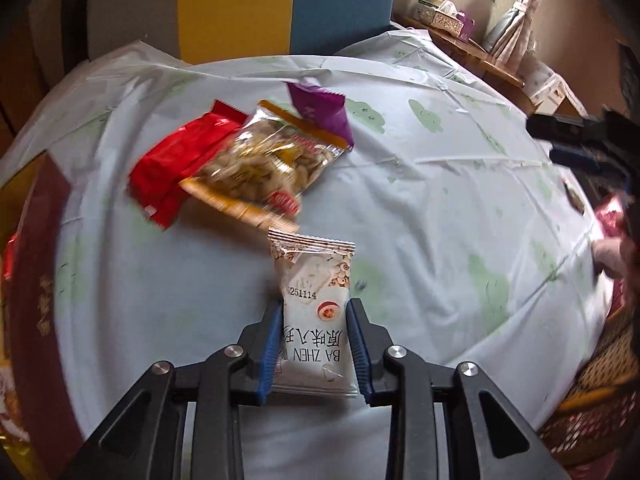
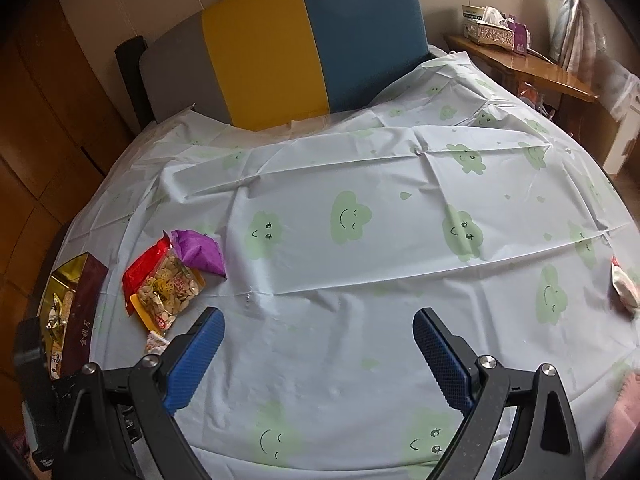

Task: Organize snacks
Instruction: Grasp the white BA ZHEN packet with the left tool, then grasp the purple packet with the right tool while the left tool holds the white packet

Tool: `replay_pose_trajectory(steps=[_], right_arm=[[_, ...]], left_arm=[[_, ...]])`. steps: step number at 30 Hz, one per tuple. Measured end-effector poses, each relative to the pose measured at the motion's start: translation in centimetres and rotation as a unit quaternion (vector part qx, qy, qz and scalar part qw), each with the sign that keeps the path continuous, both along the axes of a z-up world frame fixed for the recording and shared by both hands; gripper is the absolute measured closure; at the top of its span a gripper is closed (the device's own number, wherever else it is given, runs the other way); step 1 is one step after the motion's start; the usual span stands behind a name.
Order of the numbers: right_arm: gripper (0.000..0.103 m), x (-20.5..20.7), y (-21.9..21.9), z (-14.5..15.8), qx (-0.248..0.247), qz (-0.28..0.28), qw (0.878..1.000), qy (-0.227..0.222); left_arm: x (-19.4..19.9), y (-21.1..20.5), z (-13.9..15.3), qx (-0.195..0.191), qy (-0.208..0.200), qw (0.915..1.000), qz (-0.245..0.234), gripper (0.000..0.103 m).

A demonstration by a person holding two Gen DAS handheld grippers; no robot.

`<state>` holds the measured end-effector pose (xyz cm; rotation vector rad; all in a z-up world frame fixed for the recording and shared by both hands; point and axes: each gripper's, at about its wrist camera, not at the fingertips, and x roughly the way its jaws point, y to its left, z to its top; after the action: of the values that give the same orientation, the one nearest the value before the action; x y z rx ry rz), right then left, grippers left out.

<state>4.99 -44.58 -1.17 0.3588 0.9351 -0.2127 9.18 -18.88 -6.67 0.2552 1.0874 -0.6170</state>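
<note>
My left gripper (image 1: 315, 308) is shut on a white snack packet (image 1: 314, 288) printed "BA ZHEN", held just above the cloth-covered table (image 1: 440, 208). Beyond it lie a clear bag of nuts (image 1: 264, 164), a red packet (image 1: 180, 160) and a purple packet (image 1: 320, 110), overlapping in a pile. The same pile shows in the right wrist view: nut bag (image 2: 168, 290), red packet (image 2: 144, 266), purple packet (image 2: 200, 252). My right gripper (image 2: 318, 322) is open and empty above the bare cloth (image 2: 360, 280); it also shows in the left wrist view (image 1: 560, 140).
A dark red box (image 1: 36, 280) with gold lining stands at the table's left edge, also in the right wrist view (image 2: 84, 316). A woven basket (image 1: 592, 400) holding wrapped snacks sits at the right. A yellow-and-blue chair back (image 2: 312, 40) stands behind the table. A small packet (image 2: 624, 286) lies far right.
</note>
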Motion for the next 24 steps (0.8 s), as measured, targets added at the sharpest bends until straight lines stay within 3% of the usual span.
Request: replay_pose_trajectory(steps=[3,7,11,14,18,24], right_arm=[[0.007,0.2,0.2,-0.6,-0.009,0.002,1.000,0.015],[0.007,0.6,0.7,-1.2,-0.010,0.013,0.999,0.028],[0.007,1.1,2.1,-1.7,-0.013,0.040,0.998,0.037],[0.009,1.8,3.5,-1.4,0.016,0.064,0.997,0.028],[0.011,4.2,6.3,-0.4,0.038,0.094,0.995,0.010],[0.011,10.2,10.0,-0.4,0.019,0.111,0.994,0.004]], left_arm=[[-1.5,2.4,-0.4,0.015,-0.035,0.9993,0.003,0.071],[-2.7,4.6,-0.8,-0.011,-0.060,0.9981,0.006,0.070],[-2.9,5.3,-1.0,-0.035,-0.064,0.9972,0.016,0.071],[-2.9,5.0,-1.0,-0.041,-0.067,0.9968,0.015,0.070],[-2.9,5.3,-0.9,-0.053,-0.064,0.9964,0.019,0.070],[-2.9,5.5,-0.9,-0.063,-0.063,0.9958,0.022,0.070]])
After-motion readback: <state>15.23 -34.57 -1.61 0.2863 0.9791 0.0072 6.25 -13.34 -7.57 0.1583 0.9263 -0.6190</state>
